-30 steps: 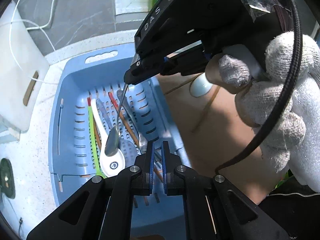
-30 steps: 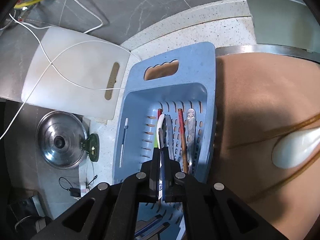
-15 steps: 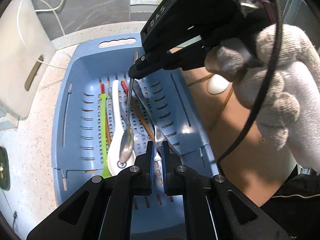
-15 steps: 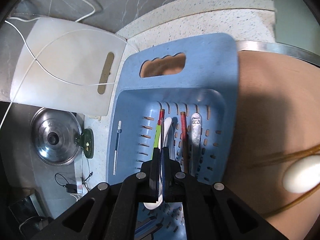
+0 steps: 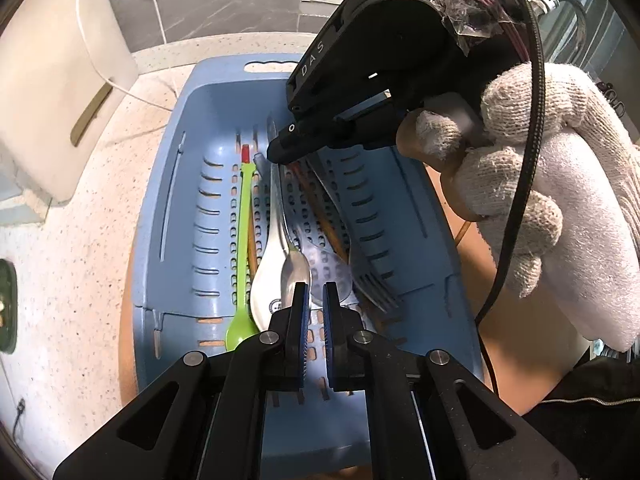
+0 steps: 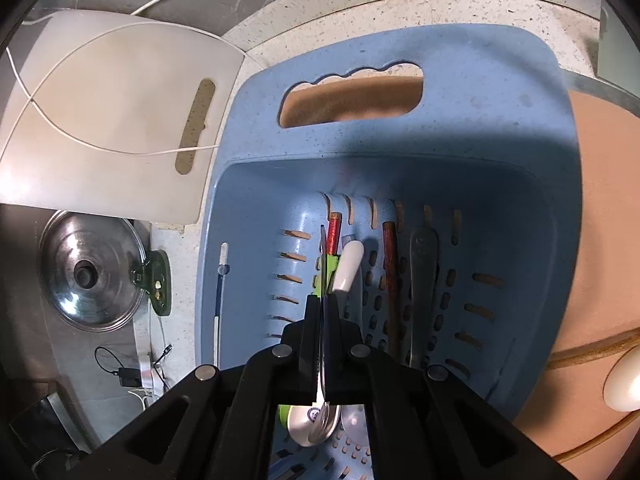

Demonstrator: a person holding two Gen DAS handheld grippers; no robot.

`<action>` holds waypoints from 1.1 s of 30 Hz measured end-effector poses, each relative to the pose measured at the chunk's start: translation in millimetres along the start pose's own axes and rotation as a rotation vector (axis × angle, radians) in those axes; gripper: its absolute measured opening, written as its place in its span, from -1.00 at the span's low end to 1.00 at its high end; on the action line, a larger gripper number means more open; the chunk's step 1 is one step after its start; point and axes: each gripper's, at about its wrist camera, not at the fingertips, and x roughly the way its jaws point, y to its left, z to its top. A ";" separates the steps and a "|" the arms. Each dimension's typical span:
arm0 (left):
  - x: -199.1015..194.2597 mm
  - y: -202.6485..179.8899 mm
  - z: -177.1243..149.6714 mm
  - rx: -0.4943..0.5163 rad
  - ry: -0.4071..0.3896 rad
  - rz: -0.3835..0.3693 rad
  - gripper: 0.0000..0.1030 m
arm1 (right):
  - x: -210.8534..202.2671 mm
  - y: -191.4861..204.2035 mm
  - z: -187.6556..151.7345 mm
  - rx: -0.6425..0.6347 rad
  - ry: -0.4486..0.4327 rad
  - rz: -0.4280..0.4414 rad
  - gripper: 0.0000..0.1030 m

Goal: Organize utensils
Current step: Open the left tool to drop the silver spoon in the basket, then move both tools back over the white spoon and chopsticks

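A blue slotted basket (image 5: 208, 120) (image 6: 480, 80) holds a green spoon (image 5: 244, 240) (image 6: 330, 268), a white ceramic spoon (image 5: 266, 276) (image 6: 348, 268), brown chopsticks (image 5: 320, 216) (image 6: 390, 272) and a fork (image 5: 372, 292). My right gripper (image 5: 280, 152) (image 6: 323, 304), held by a white-gloved hand (image 5: 540, 184), is shut on the thin handle of a metal spoon (image 5: 296, 276) (image 6: 320, 426). The spoon's bowl hangs low inside the basket, over the white spoon. My left gripper (image 5: 314, 292) hovers just above the near end of the basket, shut with nothing in it.
A white cutting board (image 6: 112, 112) with a white cable (image 6: 80, 136) across it lies left of the basket. A metal pot lid (image 6: 88, 276) sits further left. To the right, a brown mat (image 6: 600, 240) bears a white spoon (image 6: 624, 384). A faucet (image 5: 560, 4) stands at the back right.
The right gripper has carried the metal spoon down and into the basket, so its bowl now sits low over the white spoon. Both cameras have drawn closer to the basket.
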 end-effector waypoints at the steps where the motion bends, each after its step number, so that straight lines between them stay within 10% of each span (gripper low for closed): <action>1: -0.4 0.5 -0.1 -0.001 0.000 0.000 -0.89 | 1.4 0.4 0.7 0.000 0.001 -0.005 -0.97; 23: -6.4 -2.8 6.0 -0.008 -0.006 -0.002 -0.89 | -6.4 7.7 -5.7 -0.068 -0.007 -0.038 -0.92; 33: -16.4 -31.1 20.3 0.043 -0.030 -0.019 -0.89 | -83.1 -12.0 -34.1 -0.148 -0.160 -0.021 -0.49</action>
